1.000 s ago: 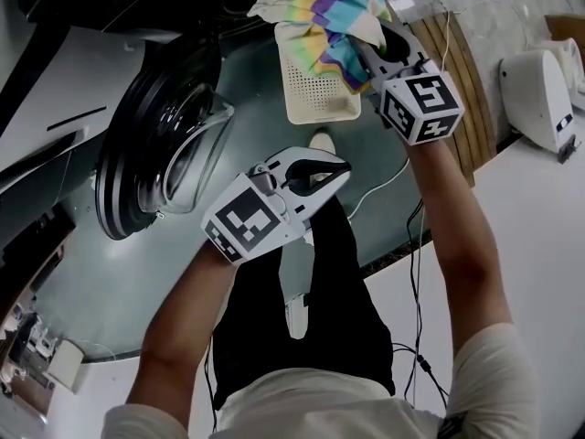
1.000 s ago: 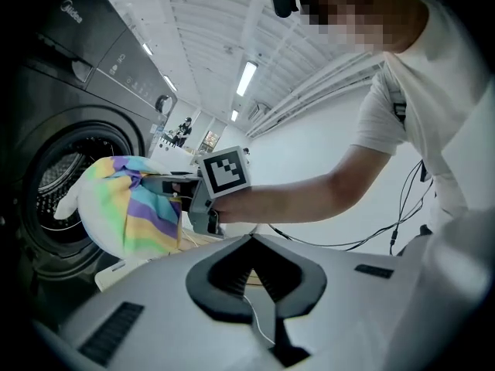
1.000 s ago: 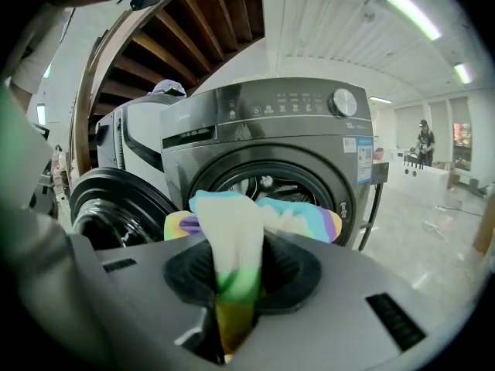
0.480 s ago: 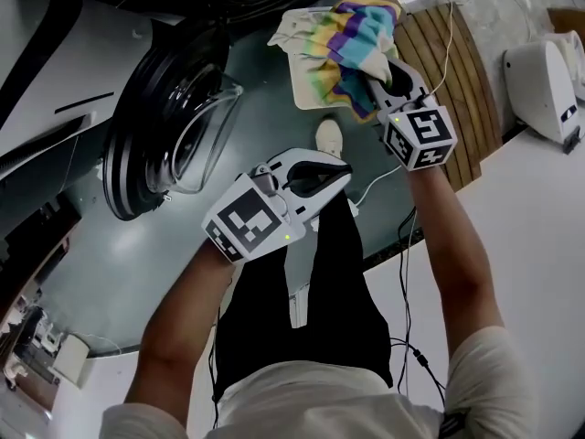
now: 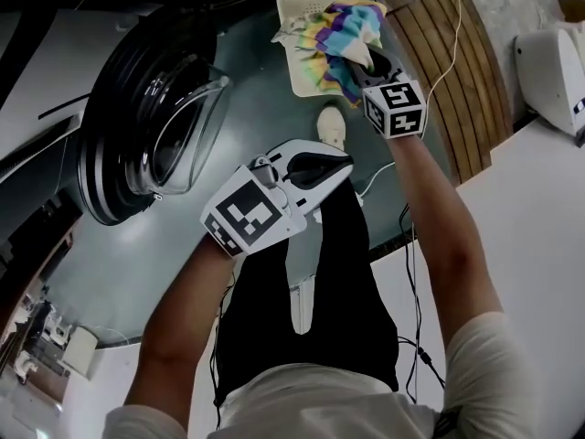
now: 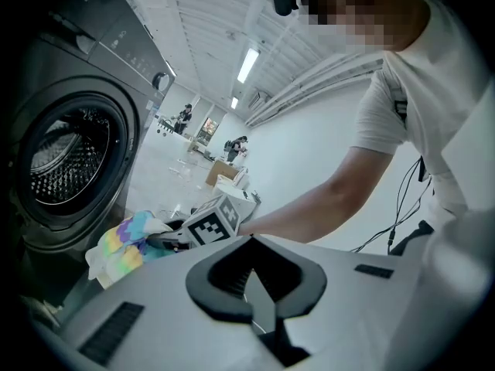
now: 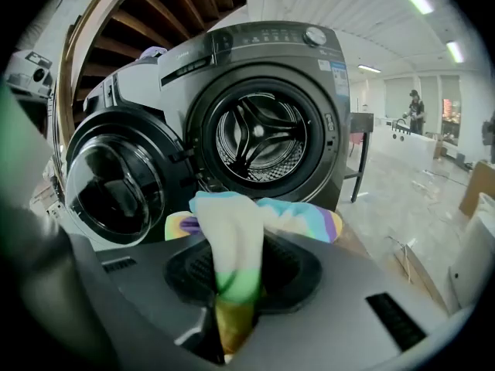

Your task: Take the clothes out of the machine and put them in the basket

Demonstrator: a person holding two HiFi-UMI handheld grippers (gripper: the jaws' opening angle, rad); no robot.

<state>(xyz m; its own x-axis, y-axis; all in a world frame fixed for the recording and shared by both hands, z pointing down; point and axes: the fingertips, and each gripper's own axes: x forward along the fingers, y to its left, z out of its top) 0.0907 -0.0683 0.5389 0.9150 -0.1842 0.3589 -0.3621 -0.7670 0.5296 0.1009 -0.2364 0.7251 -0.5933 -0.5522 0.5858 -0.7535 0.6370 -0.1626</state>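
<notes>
— Although hard to judge from above, grasping anything with the right claw (image 5: 364, 60)?
— Yes, clenched on the striped cloth (image 5: 340, 27), with one fold running down between both jaws. Seen hanging over the cream basket (image 5: 306, 12) on the floor (image 5: 137, 273); cannot tell whether already resting inside.
— And with the left claw (image 5: 341, 165)?
— Clenched too, but on nothing. Held over the person's dark trousers (image 5: 274, 318), well apart from the basket.
— And about the washing machine (image 7: 263, 41)?
— Standing near the basket, with the round door (image 5: 151, 126) swung wide open to the side and the metal drum (image 7: 259, 141) in plain sight behind the cloth.
</notes>
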